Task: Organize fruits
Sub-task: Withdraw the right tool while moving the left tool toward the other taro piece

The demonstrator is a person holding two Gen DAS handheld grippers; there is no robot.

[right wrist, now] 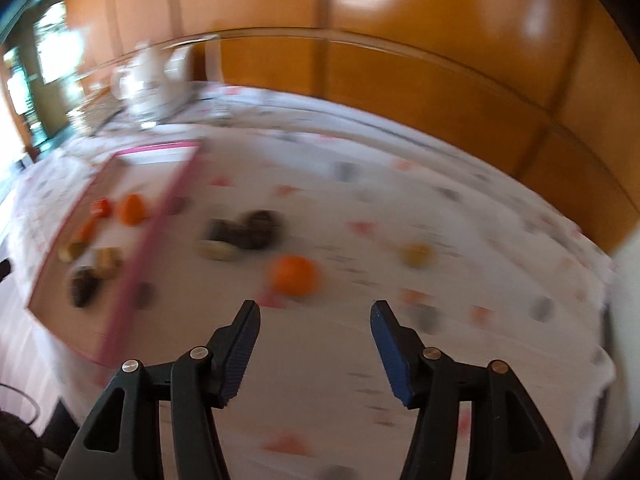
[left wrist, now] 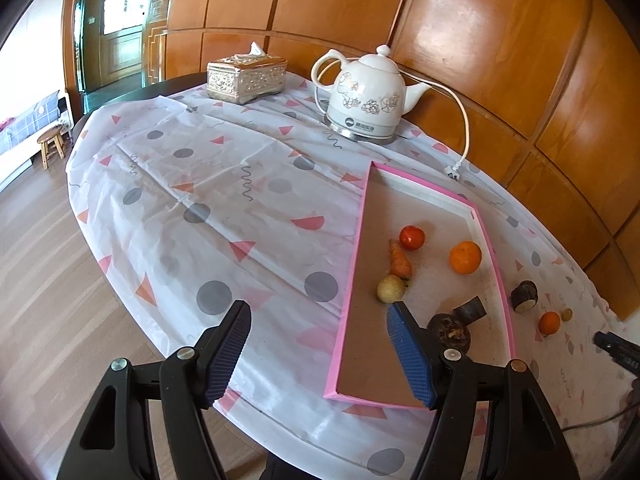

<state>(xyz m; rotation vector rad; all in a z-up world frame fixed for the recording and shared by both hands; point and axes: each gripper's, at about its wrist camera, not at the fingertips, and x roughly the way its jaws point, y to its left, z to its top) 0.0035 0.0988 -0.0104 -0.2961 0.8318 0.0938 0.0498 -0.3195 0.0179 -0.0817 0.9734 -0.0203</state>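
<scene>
A pink-rimmed tray lies on the patterned tablecloth. In it are a red tomato, a carrot piece, an orange, a pale round fruit and two dark brown pieces. Outside the tray, to its right, lie a dark taro piece, a small orange and a small yellowish fruit. My left gripper hangs open over the tray's near left rim, holding nothing. The right wrist view is blurred. My right gripper stands open and empty, just short of the small orange. Dark taro pieces lie beyond it.
A white electric kettle with its cord and plug stands at the back. A silver tissue box sits to its left. The wood-panelled wall runs behind the table. The table's edge and wooden floor lie at left.
</scene>
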